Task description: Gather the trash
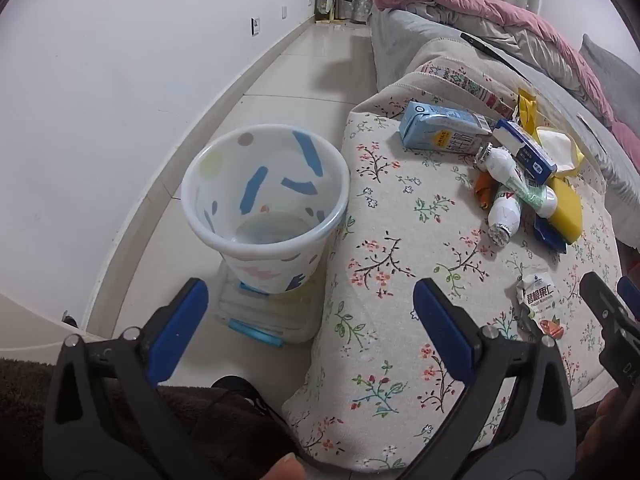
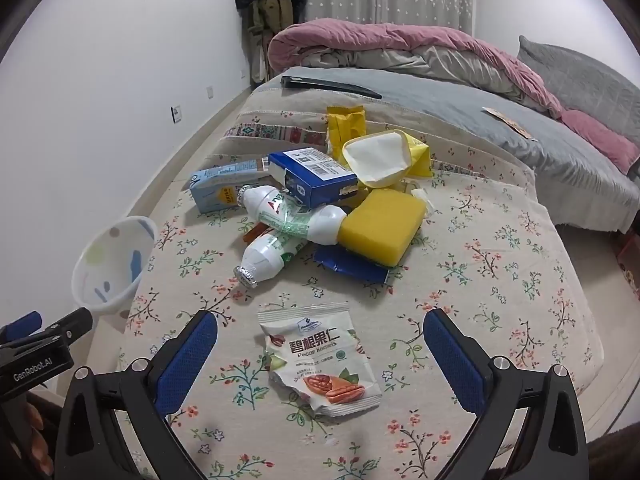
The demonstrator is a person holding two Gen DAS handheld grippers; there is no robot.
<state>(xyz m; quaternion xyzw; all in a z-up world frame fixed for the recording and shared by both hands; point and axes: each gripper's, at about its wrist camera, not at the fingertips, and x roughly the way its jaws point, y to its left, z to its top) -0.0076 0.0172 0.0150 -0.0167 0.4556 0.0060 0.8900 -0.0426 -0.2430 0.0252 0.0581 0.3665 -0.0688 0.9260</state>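
Note:
A white bin with coloured patches stands on the floor left of a floral-cloth table; it also shows in the right wrist view. A pecan wrapper lies between my right gripper's open fingers; it also shows in the left wrist view. Behind it is a pile: two white bottles, a yellow sponge, a dark blue box, a light blue carton and yellow packets. My left gripper is open and empty, near the bin and the table's left edge.
A white wall and tiled floor run along the left. A bed with grey sheet and pink duvet lies behind the table. A clear storage box sits under the bin.

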